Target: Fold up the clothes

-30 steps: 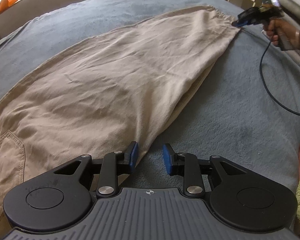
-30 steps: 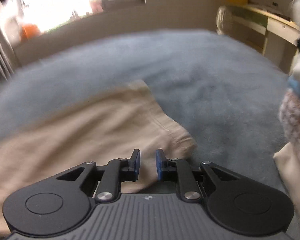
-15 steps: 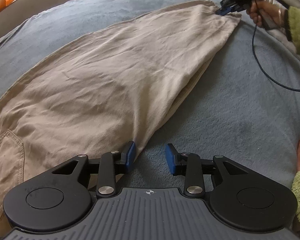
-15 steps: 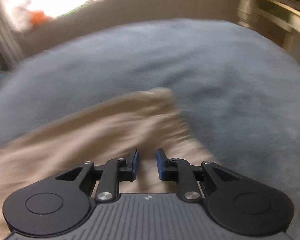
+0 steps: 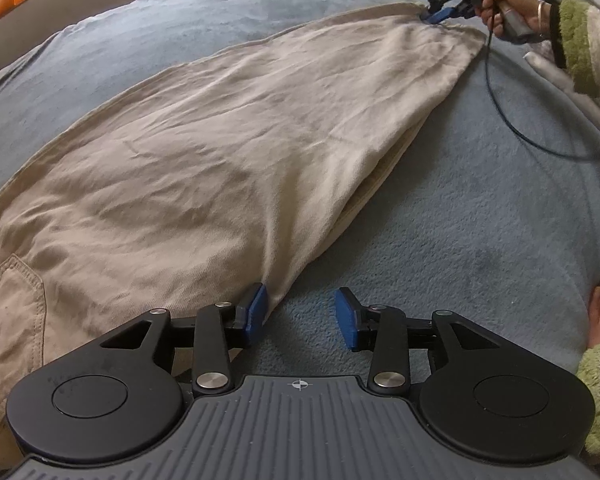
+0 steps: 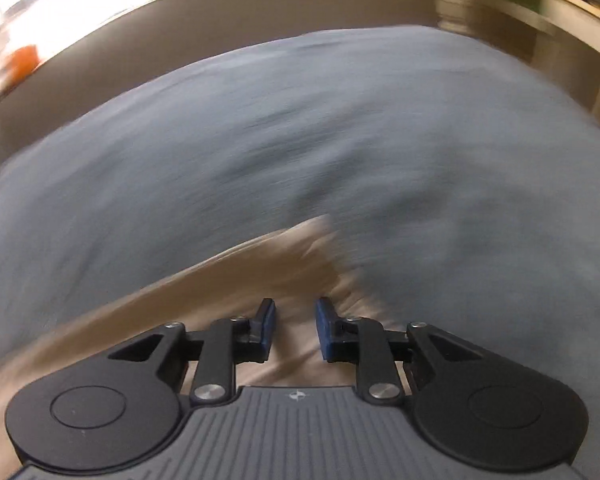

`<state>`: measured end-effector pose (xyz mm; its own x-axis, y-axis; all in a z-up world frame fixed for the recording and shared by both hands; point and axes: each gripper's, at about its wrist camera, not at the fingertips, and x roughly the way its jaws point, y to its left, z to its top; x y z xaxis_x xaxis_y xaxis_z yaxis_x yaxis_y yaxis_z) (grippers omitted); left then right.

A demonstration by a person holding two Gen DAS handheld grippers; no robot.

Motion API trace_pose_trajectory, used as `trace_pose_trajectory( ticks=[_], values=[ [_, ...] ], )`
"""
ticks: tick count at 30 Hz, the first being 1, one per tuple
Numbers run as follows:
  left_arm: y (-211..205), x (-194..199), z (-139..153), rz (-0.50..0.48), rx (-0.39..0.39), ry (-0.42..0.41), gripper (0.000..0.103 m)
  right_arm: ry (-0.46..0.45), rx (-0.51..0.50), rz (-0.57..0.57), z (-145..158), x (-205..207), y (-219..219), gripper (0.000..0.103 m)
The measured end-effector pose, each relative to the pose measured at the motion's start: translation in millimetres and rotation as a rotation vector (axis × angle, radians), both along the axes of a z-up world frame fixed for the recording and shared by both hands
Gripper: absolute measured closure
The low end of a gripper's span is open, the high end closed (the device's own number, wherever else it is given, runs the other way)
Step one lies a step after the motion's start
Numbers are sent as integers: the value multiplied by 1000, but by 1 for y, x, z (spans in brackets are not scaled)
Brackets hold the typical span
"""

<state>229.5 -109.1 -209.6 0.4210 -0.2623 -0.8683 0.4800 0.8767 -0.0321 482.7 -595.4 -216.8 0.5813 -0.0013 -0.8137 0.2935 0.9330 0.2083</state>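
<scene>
Beside left hand-held gripper (image 5: 302, 316): beige trousers (image 5: 220, 152) edge, unclamped

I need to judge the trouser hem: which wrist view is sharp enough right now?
Left wrist view: sharp, evenly lit, only fisheye bending; the trousers read clearly. Right wrist view: heavy motion blur smears the hem, window glare at top left.

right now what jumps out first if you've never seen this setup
A long beige pair of trousers lies flat across the blue blanket, filling the left wrist view. The left gripper sits open at its near edge, while the right gripper is at the far hem, its jaws just opening.
</scene>
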Motion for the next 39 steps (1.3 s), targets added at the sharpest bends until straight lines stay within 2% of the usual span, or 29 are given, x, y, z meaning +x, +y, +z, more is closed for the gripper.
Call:
trace_pose_trajectory(
  ticks=[1, 2, 6, 7, 8, 9, 10, 12, 15, 17, 18, 20, 21, 23, 25, 27, 28, 29, 33, 37, 39],
  values=[
    [0, 0, 0, 2, -1, 0, 65, 0, 37, -5, 2, -2, -2, 80],
    [0, -1, 1, -1, -3, -1, 64, -3, 60, 39, 5, -5, 5, 80],
    [1, 0, 0, -3, -13, 3, 62, -13, 185, 307, 6, -16, 55, 78],
    [1, 0, 1, -1, -15, 2, 62, 2, 173, 336, 2, -19, 62, 78],
    [1, 0, 1, 0, -16, 0, 62, 25, 127, 339, -4, -21, 63, 78],
    [2, 0, 2, 7, -22, -1, 62, 40, 93, 313, -9, -23, 55, 88],
    [3, 0, 3, 15, -30, -2, 62, 38, 108, 258, -11, -26, 41, 92],
    [4, -1, 4, 29, -43, -1, 62, 27, 160, 114, -5, -31, 17, 88],
    [5, -2, 3, 30, -45, -4, 62, -22, 194, 126, 12, -46, 26, 79],
    [5, 0, 3, 33, -46, -4, 61, -18, 327, 202, 7, -50, 47, 76],
    [5, 0, 3, 34, -48, -4, 62, -7, 388, 230, 1, -51, 56, 76],
    [7, -1, 5, 40, -54, -14, 62, 15, 402, 224, -15, -61, 60, 78],
    [8, -2, 5, 47, -58, -21, 62, 13, 407, 207, -22, -68, 56, 87],
    [12, -5, 5, 60, -62, -25, 61, -7, 454, 104, -28, -87, 25, 100],
    [16, -8, 6, 62, -57, -23, 61, -20, 483, -20, -28, -108, -6, 99],
    [19, -11, 6, 62, -45, -22, 61, -47, 457, -93, -17, -125, -19, 91],
    [20, -12, 5, 64, -45, -21, 61, -61, 454, -87, -11, -128, -13, 86],
    [21, -12, 5, 67, -44, -20, 61, -75, 450, -81, -5, -130, -7, 76],
    [21, -13, 6, 91, -47, -21, 60, -103, 539, 58, 2, -115, 51, 70],
    [25, -20, 10, 133, -53, -13, 60, -13, 621, 163, -24, -101, 105, 69],
    [32, -28, 14, 154, -62, -13, 60, -19, 651, 146, -34, -110, 104, 75]
  ],
)
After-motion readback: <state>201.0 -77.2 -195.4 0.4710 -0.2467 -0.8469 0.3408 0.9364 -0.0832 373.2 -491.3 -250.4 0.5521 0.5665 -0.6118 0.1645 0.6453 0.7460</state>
